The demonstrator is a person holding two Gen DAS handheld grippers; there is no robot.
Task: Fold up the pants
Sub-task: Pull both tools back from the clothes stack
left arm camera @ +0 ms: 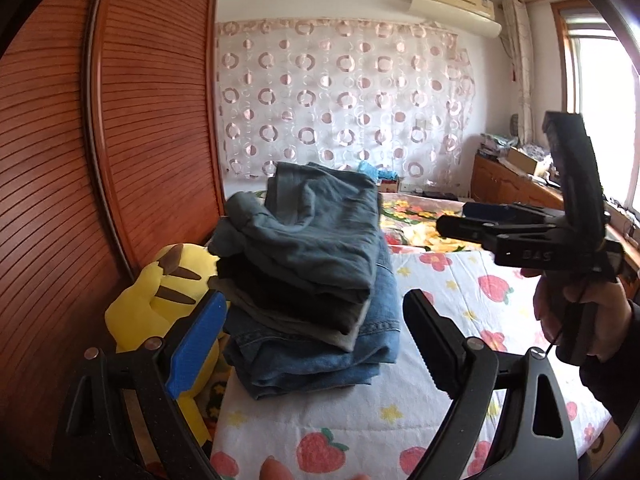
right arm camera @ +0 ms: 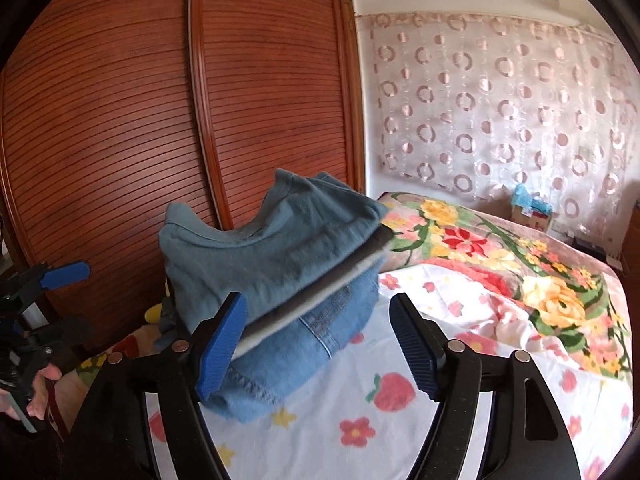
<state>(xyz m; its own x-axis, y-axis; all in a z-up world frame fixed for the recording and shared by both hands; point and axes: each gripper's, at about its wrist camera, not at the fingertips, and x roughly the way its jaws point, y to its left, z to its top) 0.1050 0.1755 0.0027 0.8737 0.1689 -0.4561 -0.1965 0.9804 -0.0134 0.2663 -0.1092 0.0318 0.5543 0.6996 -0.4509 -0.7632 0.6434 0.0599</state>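
Note:
A stack of folded pants (left arm camera: 312,284) lies on the bed: grey-blue pants on top, a dark grey pair under them, blue jeans (left arm camera: 320,360) at the bottom. The stack also shows in the right wrist view (right arm camera: 280,276). My left gripper (left arm camera: 316,344) is open and empty, just in front of the stack. My right gripper (right arm camera: 316,344) is open and empty, its left finger close before the stack. In the left wrist view the right gripper (left arm camera: 452,224) hangs in the air to the right of the stack.
The bed has a white strawberry-print sheet (left arm camera: 460,300) and a flowered blanket (right arm camera: 520,280) further back. A yellow plush toy (left arm camera: 160,304) sits left of the stack against the wooden wardrobe doors (left arm camera: 60,160). A wooden cabinet (left arm camera: 508,184) with clutter stands at the right.

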